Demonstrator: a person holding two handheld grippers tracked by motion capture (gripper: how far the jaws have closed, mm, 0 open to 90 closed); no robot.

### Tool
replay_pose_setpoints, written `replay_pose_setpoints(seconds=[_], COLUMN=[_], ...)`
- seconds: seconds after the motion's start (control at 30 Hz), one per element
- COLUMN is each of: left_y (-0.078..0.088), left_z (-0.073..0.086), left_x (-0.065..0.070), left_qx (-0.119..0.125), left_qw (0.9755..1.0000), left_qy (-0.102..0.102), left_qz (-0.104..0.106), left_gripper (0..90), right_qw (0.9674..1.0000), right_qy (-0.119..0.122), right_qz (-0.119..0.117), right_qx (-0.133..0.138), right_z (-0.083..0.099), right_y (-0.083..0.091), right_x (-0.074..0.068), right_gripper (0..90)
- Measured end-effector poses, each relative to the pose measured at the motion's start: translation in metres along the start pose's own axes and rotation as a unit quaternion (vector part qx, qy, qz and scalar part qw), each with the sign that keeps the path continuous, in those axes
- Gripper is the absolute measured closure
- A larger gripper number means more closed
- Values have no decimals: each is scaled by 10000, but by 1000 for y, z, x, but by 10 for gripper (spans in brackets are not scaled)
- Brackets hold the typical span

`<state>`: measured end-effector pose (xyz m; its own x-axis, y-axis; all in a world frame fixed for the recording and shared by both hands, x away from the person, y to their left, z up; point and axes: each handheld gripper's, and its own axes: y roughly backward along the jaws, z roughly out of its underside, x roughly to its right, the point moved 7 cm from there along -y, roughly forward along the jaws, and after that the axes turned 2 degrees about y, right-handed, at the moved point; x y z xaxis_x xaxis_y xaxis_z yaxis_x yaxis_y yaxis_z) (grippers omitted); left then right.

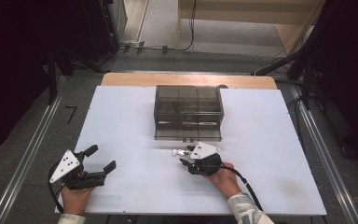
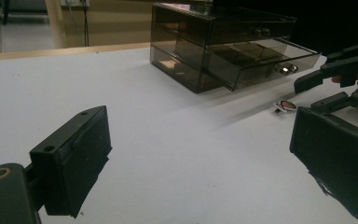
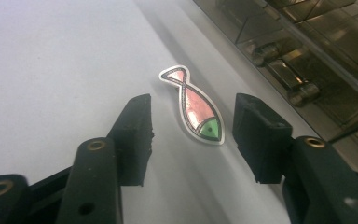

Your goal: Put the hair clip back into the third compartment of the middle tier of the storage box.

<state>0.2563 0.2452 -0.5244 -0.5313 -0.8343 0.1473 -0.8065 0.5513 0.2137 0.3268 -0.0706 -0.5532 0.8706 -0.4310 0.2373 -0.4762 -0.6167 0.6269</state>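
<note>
A small flat fish-shaped charm (image 3: 194, 106), pink with a green head and a silver rim, lies on the white table (image 1: 135, 140). My right gripper (image 3: 192, 125) is open with its jaws on either side of the charm, not touching it. From above, the right gripper (image 1: 185, 156) sits just in front of a smoky clear drawer box (image 1: 188, 111), and the charm (image 1: 180, 152) glints at its tips. The box's lower drawer (image 2: 261, 63) is pulled out. My left gripper (image 1: 103, 158) rests open at the table's front left, holding nothing.
The drawer box (image 2: 223, 42) stands at the table's middle back, its open drawer with a metal knob (image 2: 286, 69) facing me. In the left gripper view the right gripper (image 2: 307, 95) and the charm (image 2: 284, 106) lie far right. Bare floor and dark stands surround the table.
</note>
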Motion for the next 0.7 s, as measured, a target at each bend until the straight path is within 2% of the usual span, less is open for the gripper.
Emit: replay_pose_setpoints(seconds=[0.07,0.1,0.2,0.37,0.53,0.63,0.7], left_y=[0,0,0,0,0,0,0], left_z=[0,0,0,0,0,0,0], left_x=[0,0,0,0,0,0,0], left_qx=[0,1,-6,-9,-8,-8,-10], left_qw=[10000,10000,10000,10000,10000,10000,10000], left_qy=[2,0,-3,7,10,13,17], left_qz=[2,0,-6,-3,-3,-4,-3], left_gripper=[55,55,55,55,56,56,56], right_qw=[9999,9994,9993,9992,9990,9989,9990], right_qy=[80,221,235,196,16,-34,-46], right_qz=[-14,-5,-61,-159,-246,-259,-188], right_qx=[-147,-277,-292,-325,-369,-379,-391], right_z=[0,-1,-2,-3,-4,-5,-5], right_y=[-5,-8,-10,-12,-14,-16,-16], right_x=[-1,-2,-3,-2,3,5,7], right_gripper=[479,504,537,566,553,594,636])
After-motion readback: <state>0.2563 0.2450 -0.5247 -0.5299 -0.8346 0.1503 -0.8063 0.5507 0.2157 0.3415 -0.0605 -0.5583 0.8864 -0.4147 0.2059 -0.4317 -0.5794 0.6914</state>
